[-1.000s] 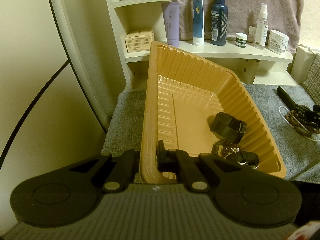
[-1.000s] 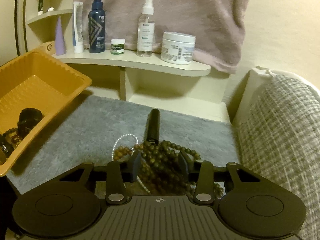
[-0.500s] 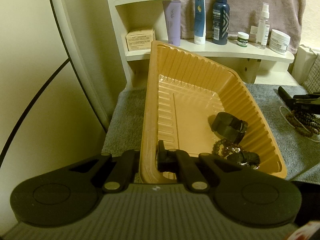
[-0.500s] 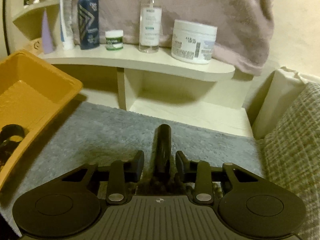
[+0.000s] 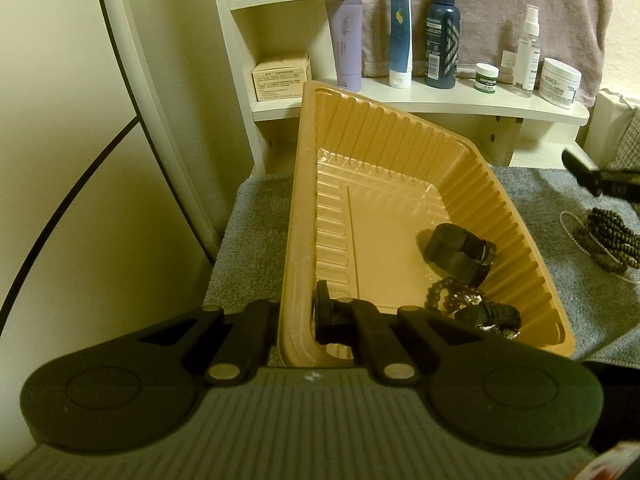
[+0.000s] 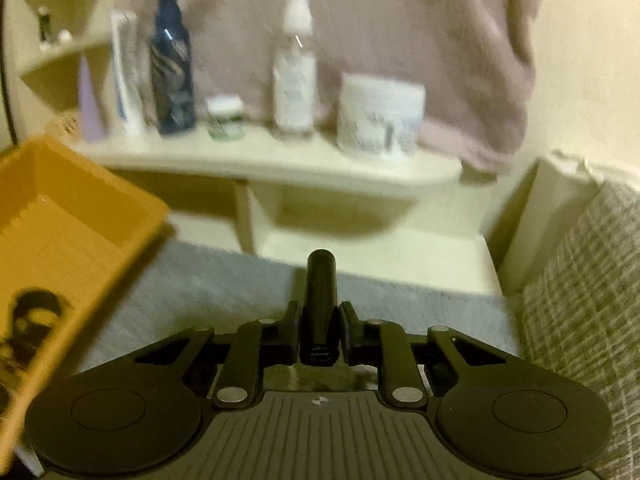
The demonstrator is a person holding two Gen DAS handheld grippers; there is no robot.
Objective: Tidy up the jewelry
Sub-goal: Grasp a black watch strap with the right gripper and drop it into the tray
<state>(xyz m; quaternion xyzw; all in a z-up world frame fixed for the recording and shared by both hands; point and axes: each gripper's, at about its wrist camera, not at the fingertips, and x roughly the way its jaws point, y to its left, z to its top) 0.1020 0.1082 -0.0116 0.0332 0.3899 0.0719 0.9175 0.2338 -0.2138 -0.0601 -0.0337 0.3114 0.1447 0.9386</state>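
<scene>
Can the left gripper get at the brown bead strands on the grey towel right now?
Probably not: the left gripper is shut on the orange tray's wall, and the brown bead strands lie beyond the tray.

Left gripper [image 5: 298,320] clamped on near-left rim of tilted orange tray [image 5: 304,208]. Black watch [image 5: 460,252], bead bracelet [image 5: 452,294] gathered in tray's near-right corner. Brown bead strands [image 5: 610,236] on grey mat [image 5: 560,284], right edge.

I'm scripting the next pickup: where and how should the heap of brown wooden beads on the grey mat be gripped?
Pinch the top of the brown wooden bead heap from straight above: it lies flat and loose on the grey mat, so bunched strands rise into the closing tool.
</scene>
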